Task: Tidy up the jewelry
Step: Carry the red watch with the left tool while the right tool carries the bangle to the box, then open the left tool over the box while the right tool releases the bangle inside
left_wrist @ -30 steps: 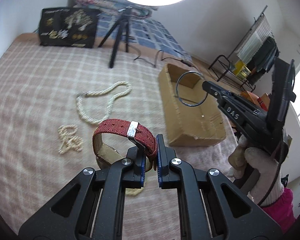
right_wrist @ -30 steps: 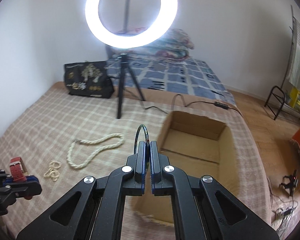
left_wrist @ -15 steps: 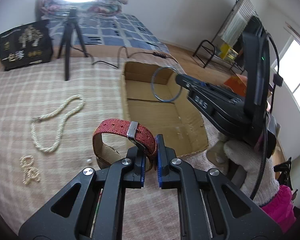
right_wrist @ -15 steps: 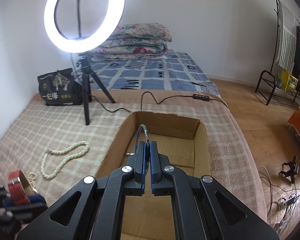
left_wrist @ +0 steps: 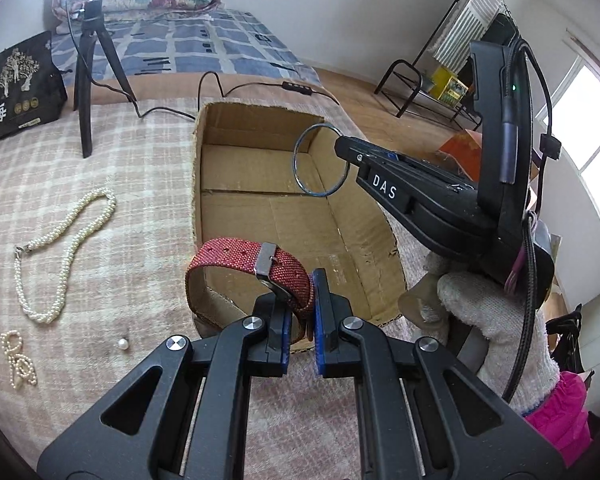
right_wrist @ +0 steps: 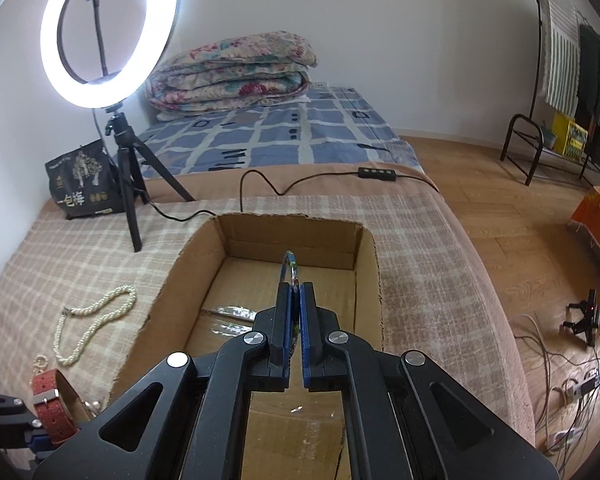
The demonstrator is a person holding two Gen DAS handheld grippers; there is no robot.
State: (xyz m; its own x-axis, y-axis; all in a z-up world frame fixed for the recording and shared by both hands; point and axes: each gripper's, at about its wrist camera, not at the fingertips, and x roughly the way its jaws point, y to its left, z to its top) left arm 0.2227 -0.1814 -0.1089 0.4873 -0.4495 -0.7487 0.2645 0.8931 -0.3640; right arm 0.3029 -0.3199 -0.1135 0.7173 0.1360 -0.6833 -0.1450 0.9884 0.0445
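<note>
Two grippers are working over the open cardboard box (left_wrist: 236, 188) sitting on the checked blanket (left_wrist: 100, 168). The left gripper (left_wrist: 302, 300) is pinching the red woven watch strap (left_wrist: 244, 258) between its closed fingers, holding the loop up at the near left corner of the box, with the metal buckle (left_wrist: 265, 261) facing up. The right gripper (right_wrist: 295, 300), held by a white-gloved hand (left_wrist: 488, 320), is reaching in from the right with its fingers clamped on a thin metal bangle (left_wrist: 320, 160), which is hanging upright above the box interior. In the right wrist view the bangle (right_wrist: 289, 266) is showing edge-on, so only a narrow sliver is visible above the fingertips.

Lying on the blanket to the left of the box are a long pearl necklace (left_wrist: 60, 248), a smaller coiled bead string (left_wrist: 18, 356) nearer the camera, and a single loose pearl (left_wrist: 123, 345) between the string and the box. Farther back, a ring light (right_wrist: 108, 32) on a black tripod (right_wrist: 130, 168) is standing on the blanket, with a black printed bag (right_wrist: 84, 180) leaning beside it and its cable (right_wrist: 260, 188) trailing past the far wall of the box. A folded floral quilt (right_wrist: 232, 72) is resting on the blue patterned mattress (right_wrist: 276, 136) behind.

The watch face is hidden behind the left fingers, and the bead string's shape is hard to make out.
</note>
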